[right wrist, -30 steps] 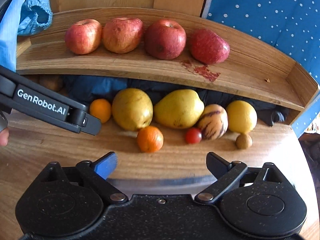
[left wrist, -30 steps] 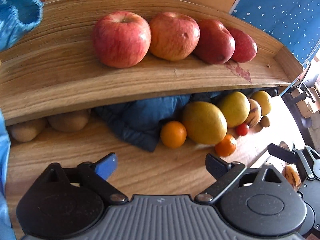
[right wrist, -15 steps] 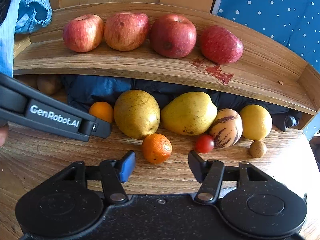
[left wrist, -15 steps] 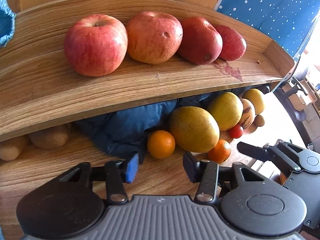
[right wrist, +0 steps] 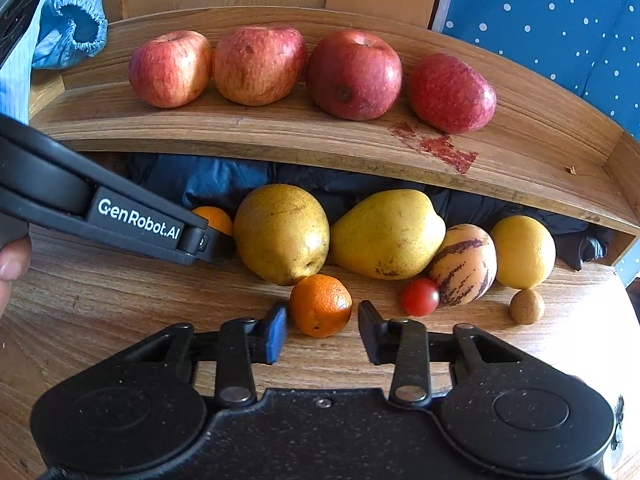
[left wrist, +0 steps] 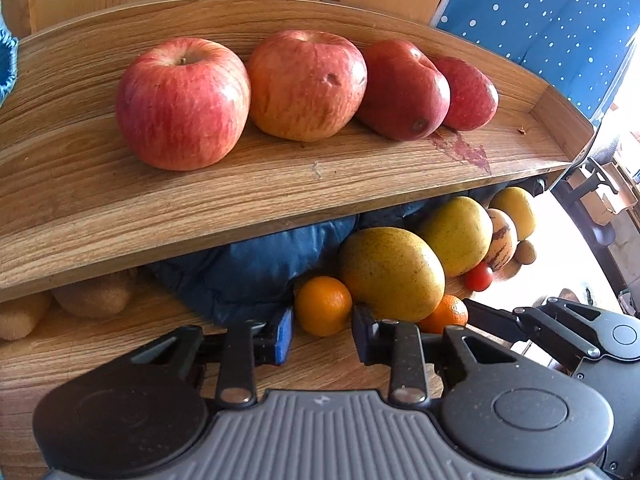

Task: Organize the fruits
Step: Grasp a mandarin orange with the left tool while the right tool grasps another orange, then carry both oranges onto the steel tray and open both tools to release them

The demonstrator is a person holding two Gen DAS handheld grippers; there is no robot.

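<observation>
Two small oranges lie on the lower wooden table top in front of two yellow-green pears (right wrist: pixel 282 232) (right wrist: pixel 386 234). My left gripper (left wrist: pixel 323 336) has closed around the left orange (left wrist: pixel 323 305), and its pads touch both sides. That orange still rests on the wood. My right gripper (right wrist: pixel 322 336) straddles the other orange (right wrist: pixel 320 305), open, with a thin gap on the right side. Several red apples (left wrist: pixel 182 104) stand in a row on the raised shelf (left wrist: pixel 280 192).
To the right lie a cherry tomato (right wrist: pixel 420 297), a striped melon (right wrist: pixel 464 264), a lemon (right wrist: pixel 524 252) and a small brown fruit (right wrist: pixel 527 306). Dark blue cloth (left wrist: pixel 248 268) fills the space under the shelf. Kiwis (left wrist: pixel 96 292) sit at the left. A hand (right wrist: pixel 10 268) shows at the left edge.
Both grippers have moved forward to the oranges and narrowed from wide open. The left one now touches its orange on both sides. The fruit has not moved.
</observation>
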